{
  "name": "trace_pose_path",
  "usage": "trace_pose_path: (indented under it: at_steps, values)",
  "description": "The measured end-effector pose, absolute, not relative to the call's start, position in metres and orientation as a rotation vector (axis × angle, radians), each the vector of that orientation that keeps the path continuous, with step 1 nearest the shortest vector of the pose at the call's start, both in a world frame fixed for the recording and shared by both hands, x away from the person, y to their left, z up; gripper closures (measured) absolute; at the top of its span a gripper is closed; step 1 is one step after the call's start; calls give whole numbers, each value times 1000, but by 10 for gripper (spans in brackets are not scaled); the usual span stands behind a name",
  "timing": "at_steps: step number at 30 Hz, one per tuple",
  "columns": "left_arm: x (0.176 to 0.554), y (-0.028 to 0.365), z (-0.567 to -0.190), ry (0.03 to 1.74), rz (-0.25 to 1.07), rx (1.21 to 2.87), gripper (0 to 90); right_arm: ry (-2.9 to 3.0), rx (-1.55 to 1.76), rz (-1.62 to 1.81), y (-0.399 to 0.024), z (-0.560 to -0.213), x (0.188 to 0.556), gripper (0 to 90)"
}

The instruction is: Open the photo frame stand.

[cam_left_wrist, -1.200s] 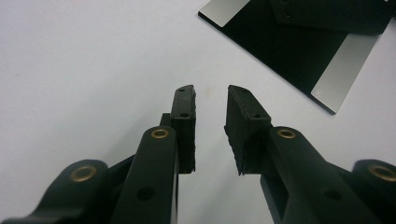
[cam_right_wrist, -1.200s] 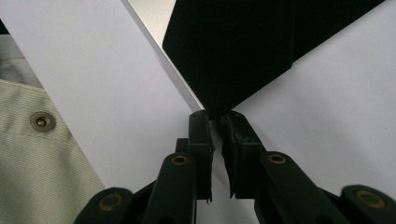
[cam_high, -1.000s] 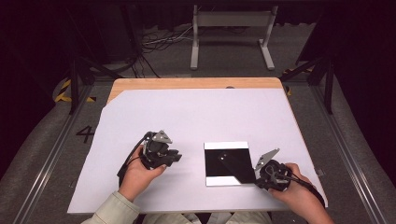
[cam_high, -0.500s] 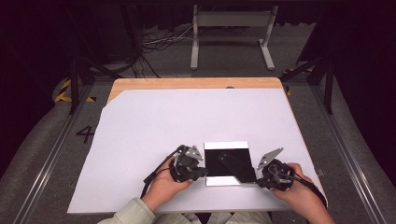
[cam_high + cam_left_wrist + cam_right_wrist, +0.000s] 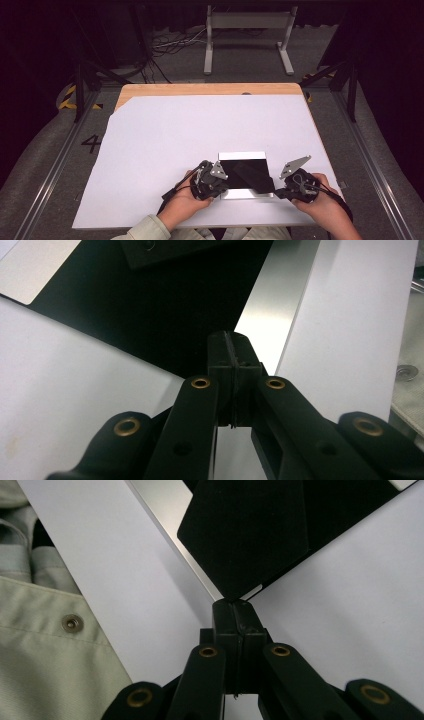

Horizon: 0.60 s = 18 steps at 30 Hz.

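Near table edge, six o'clock: a black cloth [image 5: 247, 174] lies on a silver tray [image 5: 243, 156]. The right gripper [image 5: 283, 190] pinches its corner; the left gripper [image 5: 220, 181], jaws closed, apparently grips the opposite edge. Lifting both evenly would keep the fold square.

Each hand carries a black two-jaw gripper: the left gripper [image 5: 212, 179] and the right gripper [image 5: 296, 186] both bear a grey three-cornered plate on top — the right one's larger to the eye — and a black cable trailing back past the wrist. Seen from the gripper views, the jaws are matt black bars with rounded ends, joined by brass-coloured ringed rivets, and tipped with squared black pads. The person wears a pale greenish-grey sleeve [image 5: 145, 231] — the same light fabric, with a metal snap button [image 5: 72, 623], appears in the right gripper view.
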<state>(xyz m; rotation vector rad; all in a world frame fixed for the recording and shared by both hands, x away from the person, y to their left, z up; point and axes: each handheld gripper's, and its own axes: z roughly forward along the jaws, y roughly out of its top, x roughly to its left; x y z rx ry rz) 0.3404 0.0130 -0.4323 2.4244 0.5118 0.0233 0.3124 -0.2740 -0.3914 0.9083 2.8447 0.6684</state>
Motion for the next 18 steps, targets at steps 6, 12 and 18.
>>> trace_pose_path:
  at_steps: [6,12,18]
  values:
    - [341,13,-433,512,17,2422,900,2809,901,764,-276,-381,312,900]
    - [341,13,-433,510,15,2422,900,2764,882,835,-273,-371,313,900]
    - [341,13,-433,515,13,2423,900,2732,876,879,-271,-363,314,900]
